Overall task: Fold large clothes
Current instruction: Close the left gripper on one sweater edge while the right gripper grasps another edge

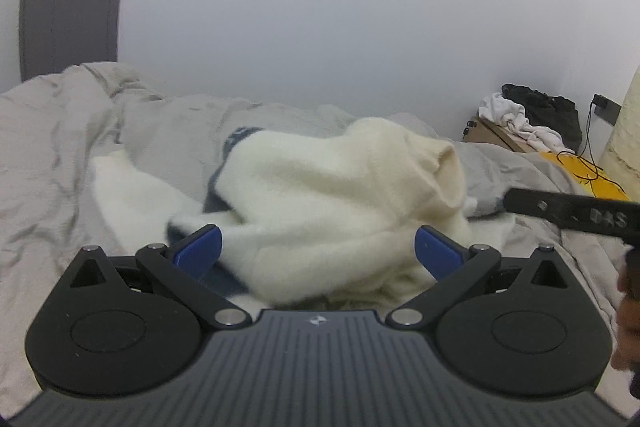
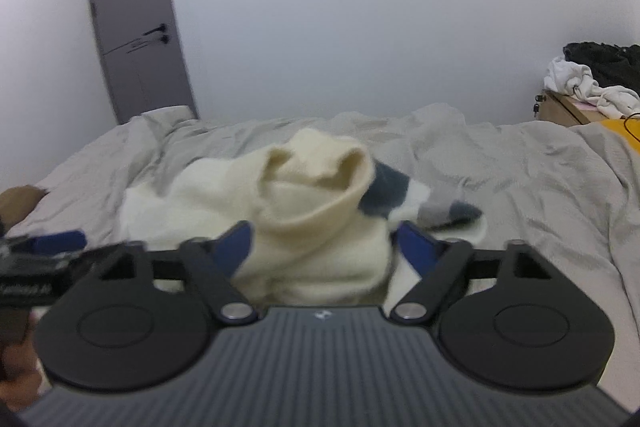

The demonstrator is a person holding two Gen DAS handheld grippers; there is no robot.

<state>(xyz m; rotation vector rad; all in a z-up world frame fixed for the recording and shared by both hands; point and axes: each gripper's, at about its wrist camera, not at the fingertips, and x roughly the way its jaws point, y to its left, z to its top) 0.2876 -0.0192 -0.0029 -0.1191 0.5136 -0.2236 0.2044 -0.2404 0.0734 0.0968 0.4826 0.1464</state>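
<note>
On the bed: cream sweater (image 1: pixel 328 195) in a loose heap on the grey duvet (image 1: pixel 52 147), roughly mid-bed, not folded.
Sweater: fuzzy knit, cream w/ dark blue and grey bands (image 2: pixel 404 197); open cuff or neck (image 2: pixel 320 167) stands up on top of the heap, facing the right cam. Blurred in both views.
Left gripper (image 1: pixel 318 247): jaws spread wide, blue pads (image 1: pixel 198 247) either side of the heap's near edge; pads not pressing on the knit, nothing held. Also seen at the left edge of the right cam (image 2: pixel 44 247), just beside the other tool.
Right gripper (image 2: pixel 322 245): jaws apart but narrower than the left's; sweater bulk sits btw. the pads (image 2: pixel 236 241); left pad looks v. close to the knit, can't tell if touching; no clamp visible.
Right gripper in left cam: only a black finger (image 1: pixel 576 215) sticking in from the right, above the duvet.
Hand (image 1: pixel 628 307): part visible at far right of the left cam, holding the right tool.
Door (image 2: pixel 136 23): grey, shut, back left corner.
Bedside: wooden box (image 1: pixel 500 135) at back right w/ white (image 1: pixel 516 123) and black clothes (image 1: pixel 552 111) piled on it; yellow item (image 1: pixel 592 175) w/ black cable (image 1: pixel 588 143) next to it.
</note>
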